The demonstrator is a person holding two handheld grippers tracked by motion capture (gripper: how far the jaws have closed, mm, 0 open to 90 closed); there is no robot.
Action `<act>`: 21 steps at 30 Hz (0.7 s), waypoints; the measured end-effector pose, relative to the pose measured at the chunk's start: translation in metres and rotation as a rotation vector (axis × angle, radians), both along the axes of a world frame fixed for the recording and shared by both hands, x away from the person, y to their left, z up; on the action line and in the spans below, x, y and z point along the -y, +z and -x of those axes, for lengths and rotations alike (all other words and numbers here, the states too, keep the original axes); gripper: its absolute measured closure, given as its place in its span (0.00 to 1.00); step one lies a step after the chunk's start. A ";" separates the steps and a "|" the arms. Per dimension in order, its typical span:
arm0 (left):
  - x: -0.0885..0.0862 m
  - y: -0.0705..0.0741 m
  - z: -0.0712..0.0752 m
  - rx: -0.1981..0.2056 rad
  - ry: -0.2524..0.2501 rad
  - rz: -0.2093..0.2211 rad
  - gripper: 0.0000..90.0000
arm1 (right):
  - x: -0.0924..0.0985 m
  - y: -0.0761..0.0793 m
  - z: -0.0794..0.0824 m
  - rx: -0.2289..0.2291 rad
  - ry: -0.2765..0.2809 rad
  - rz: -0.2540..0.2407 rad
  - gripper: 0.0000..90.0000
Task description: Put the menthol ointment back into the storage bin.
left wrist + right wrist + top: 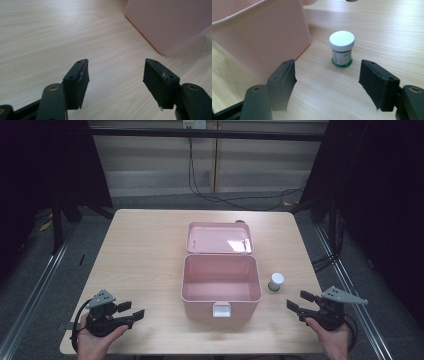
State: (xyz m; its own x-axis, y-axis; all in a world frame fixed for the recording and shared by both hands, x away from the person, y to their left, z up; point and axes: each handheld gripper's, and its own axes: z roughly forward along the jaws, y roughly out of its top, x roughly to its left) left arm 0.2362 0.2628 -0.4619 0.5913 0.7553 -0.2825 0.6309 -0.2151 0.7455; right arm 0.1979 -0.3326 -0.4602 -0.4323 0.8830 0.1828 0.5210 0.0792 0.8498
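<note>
A pink box (200, 307) stands open at the table's middle, its inside bare, its lid (219, 238) laid back behind it. Just right of it stands a small jar (275, 281) with a white cap and a green base. My right gripper (295, 300) rests near the front right edge, open and pointing at the jar. In the right gripper view the jar (342, 48) stands a little beyond the right gripper (327, 77), beside the box wall (262, 32). My left gripper (135, 310) lies at the front left, open, nothing between its jaws. In the left gripper view the left gripper (116, 75) points over bare wood toward a corner of the box (167, 22).
The light wooden table (145, 250) has broad bare stretches left of the box and along the front. Black cables (235, 200) trail over the floor behind the table. Dark stands flank it on both sides.
</note>
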 end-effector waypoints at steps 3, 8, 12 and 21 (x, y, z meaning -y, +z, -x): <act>-0.001 0.000 0.000 0.002 -0.007 0.022 0.47 | 0.000 0.000 0.000 -0.020 0.013 -0.005 0.33; -0.004 0.001 0.000 -0.005 0.015 0.023 0.42 | 0.004 0.003 0.002 -0.036 0.043 0.011 0.33; -0.002 -0.001 -0.002 -0.014 0.019 -0.015 0.35 | 0.010 0.004 0.004 -0.051 0.033 0.013 0.33; -0.005 -0.001 -0.004 -0.015 0.030 -0.031 0.35 | 0.009 0.013 -0.005 -0.085 0.061 0.033 0.36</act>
